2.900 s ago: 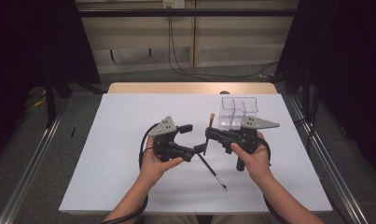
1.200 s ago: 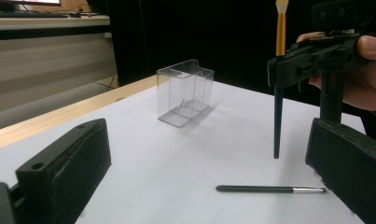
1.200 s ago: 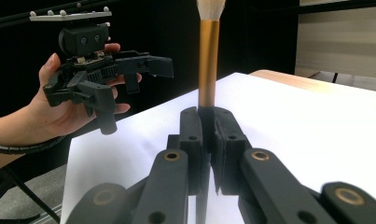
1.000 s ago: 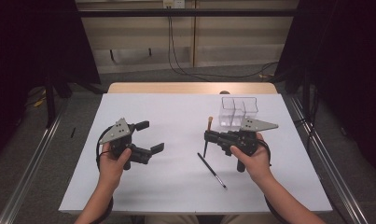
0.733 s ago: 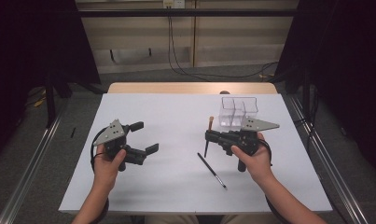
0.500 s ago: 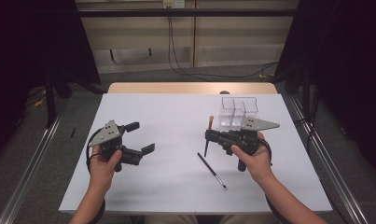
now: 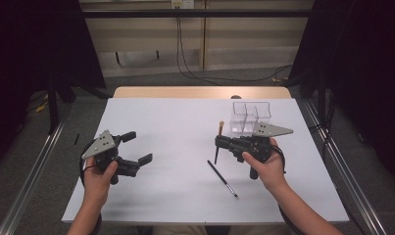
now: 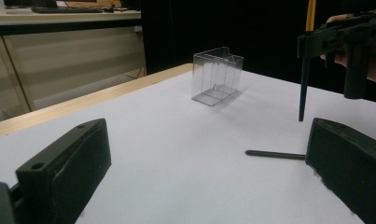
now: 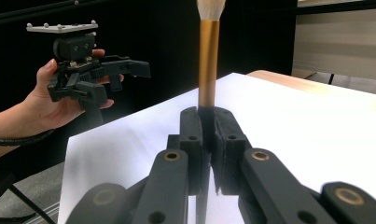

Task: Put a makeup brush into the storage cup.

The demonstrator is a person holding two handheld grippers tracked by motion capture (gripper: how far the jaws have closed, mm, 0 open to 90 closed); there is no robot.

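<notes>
High view: right gripper [image 7: 218, 142] clamps upright brush [image 7: 218, 142], gold ferrule and bristles up, over white table [image 7: 185, 127] just beside clear divided box [image 7: 250, 117]. Second brush [image 7: 222, 179], dark, lies flat on table nearer person. Left gripper [image 7: 138, 148] well apart at left, jaws spread, nothing between.

Left gripper view: wide-apart jaws frame box [image 8: 217, 76], lying brush [image 8: 274, 154], hanging brush handle [image 8: 304, 88].

Right gripper view: jaws pinch brush [image 9: 207, 65] handle below ferrule; left gripper [image 9: 129, 70] beyond, gaping.

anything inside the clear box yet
The clear box looks empty; its compartments show nothing. The right gripper holds one brush upright; another brush lies on the table.
</notes>
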